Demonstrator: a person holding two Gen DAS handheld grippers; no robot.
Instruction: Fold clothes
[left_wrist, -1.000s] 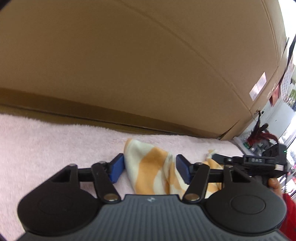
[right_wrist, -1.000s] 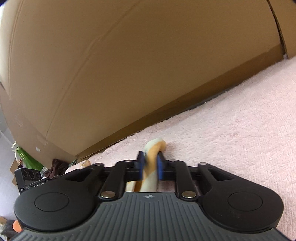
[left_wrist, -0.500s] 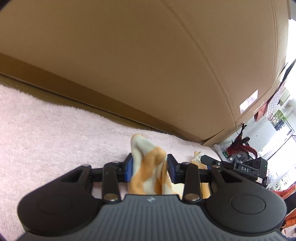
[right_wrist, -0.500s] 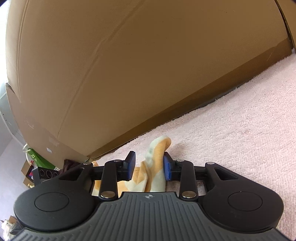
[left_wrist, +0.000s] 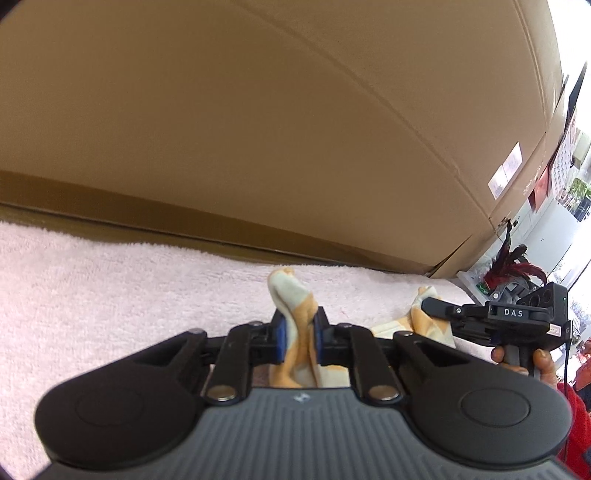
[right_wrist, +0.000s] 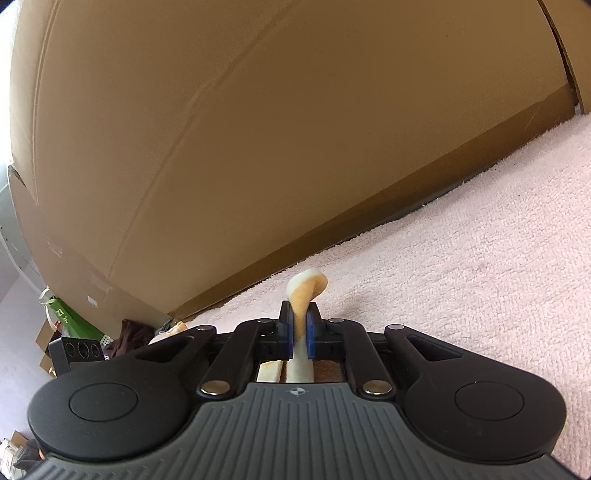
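Observation:
An orange and cream striped cloth (left_wrist: 295, 306) lies on a pink towel surface (left_wrist: 110, 288). My left gripper (left_wrist: 298, 328) is shut on one bunched corner of the cloth, which sticks up past the blue pads. My right gripper (right_wrist: 300, 325) is shut on another corner of the cloth (right_wrist: 308, 288). In the left wrist view the right gripper (left_wrist: 436, 306) shows at the right, pinching the cloth's other end (left_wrist: 424, 321), with a hand on its handle.
A big cardboard box wall (left_wrist: 258, 129) stands right behind the towel, also filling the right wrist view (right_wrist: 221, 147). Room clutter shows past the box at the far right (left_wrist: 517, 266) and a green bag at the left (right_wrist: 66, 317).
My left gripper closed from wide open onto the cloth corner. My right gripper opened briefly about half a second ago and has shut on its corner again.

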